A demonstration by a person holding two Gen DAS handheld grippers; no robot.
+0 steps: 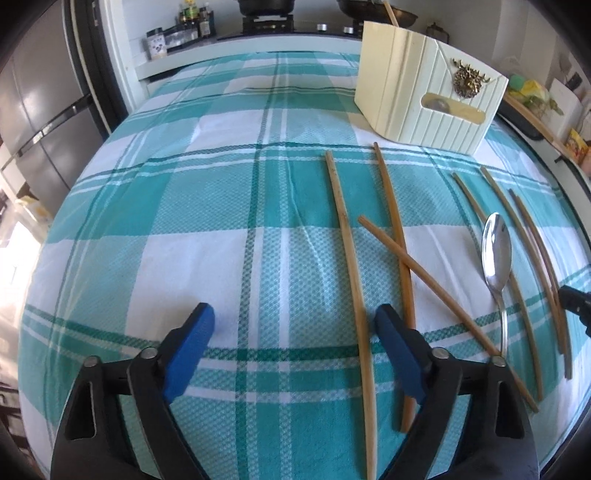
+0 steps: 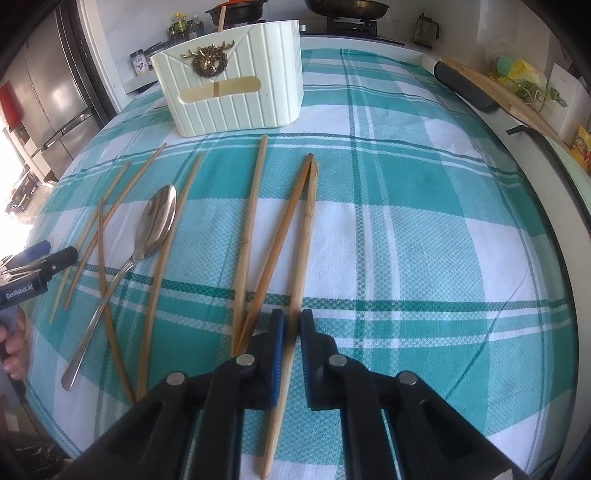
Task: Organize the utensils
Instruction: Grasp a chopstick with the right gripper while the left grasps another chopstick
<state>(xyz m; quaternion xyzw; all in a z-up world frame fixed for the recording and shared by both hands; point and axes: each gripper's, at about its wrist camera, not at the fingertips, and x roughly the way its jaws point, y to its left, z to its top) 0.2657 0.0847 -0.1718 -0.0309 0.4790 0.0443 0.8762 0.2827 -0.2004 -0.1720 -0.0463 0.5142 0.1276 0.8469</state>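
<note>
Several bamboo chopsticks lie on the checked cloth in front of a cream utensil holder (image 1: 428, 96), which also shows in the right wrist view (image 2: 236, 88) with one stick standing in it. A metal spoon (image 1: 496, 254) lies among them, also in the right wrist view (image 2: 147, 236). My left gripper (image 1: 295, 325) is open just above the cloth, one chopstick (image 1: 351, 266) running between its fingers. My right gripper (image 2: 292, 325) is nearly closed around the rightmost chopstick (image 2: 304, 236), which still lies on the cloth.
A teal and white checked cloth (image 2: 424, 240) covers the table. A stove with pans and bottles (image 1: 192, 18) stands behind. A fridge (image 1: 40, 96) is at the left. A cutting board and packets (image 2: 517, 85) sit at the right edge.
</note>
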